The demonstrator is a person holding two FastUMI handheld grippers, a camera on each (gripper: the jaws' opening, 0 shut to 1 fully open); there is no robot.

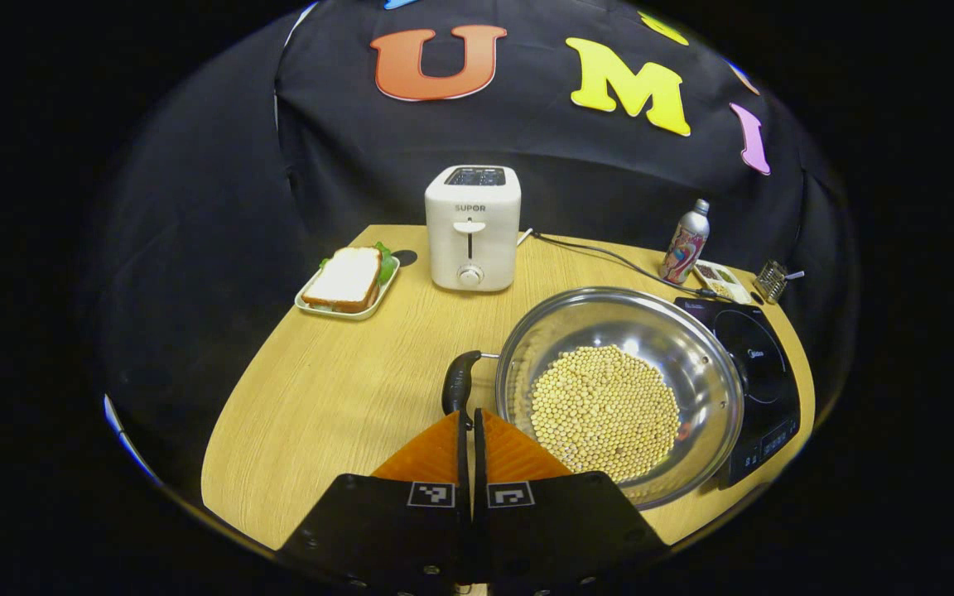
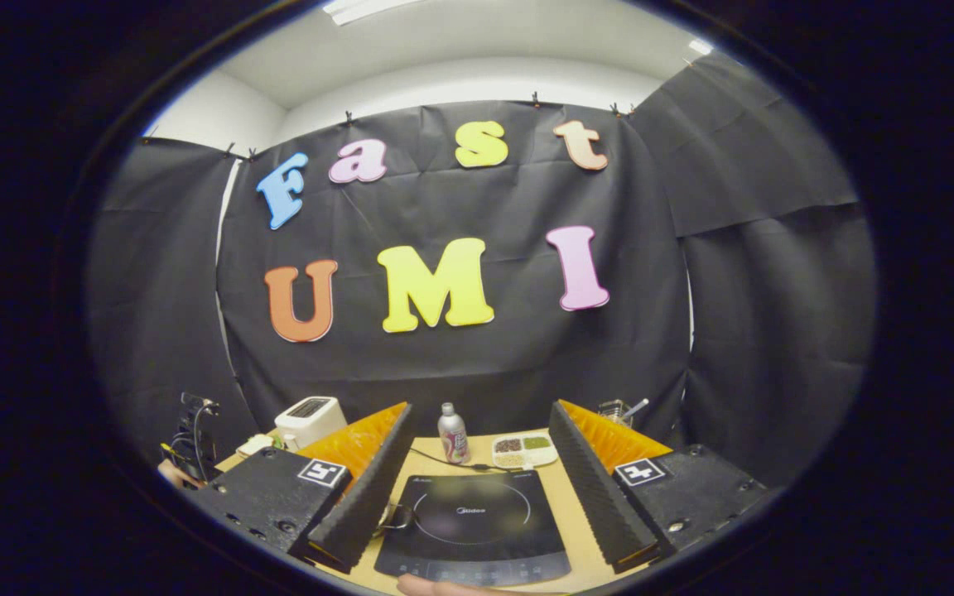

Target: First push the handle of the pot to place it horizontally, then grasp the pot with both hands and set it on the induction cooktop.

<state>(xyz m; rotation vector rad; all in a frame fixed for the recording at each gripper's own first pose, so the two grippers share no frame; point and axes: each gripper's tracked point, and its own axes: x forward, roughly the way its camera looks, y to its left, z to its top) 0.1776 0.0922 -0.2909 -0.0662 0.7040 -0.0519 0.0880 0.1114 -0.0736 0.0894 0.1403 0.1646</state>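
Note:
A steel pot point(image 1: 696, 348) holding pale beans stands on the wooden table point(image 1: 328, 397), its right rim next to the black induction cooktop point(image 1: 754, 372). The pot's black handle point(image 1: 459, 381) sticks out from its left rim and bends toward me. My left gripper point(image 1: 469, 415) is shut with nothing between its fingers, and its tips sit right at the handle's near end. In the right gripper view my right gripper point(image 2: 479, 407) is open above the near edge of the cooktop point(image 2: 473, 521). A small metal loop of the pot point(image 2: 398, 517) peeks out beside its left finger.
A white toaster point(image 1: 473, 228) and a plate with a sandwich point(image 1: 349, 281) stand at the back left. A bottle point(image 1: 684, 242), a snack tray point(image 1: 721, 280) and a metal holder point(image 1: 771, 280) sit behind the cooktop. A power cord point(image 1: 601, 257) runs across the table.

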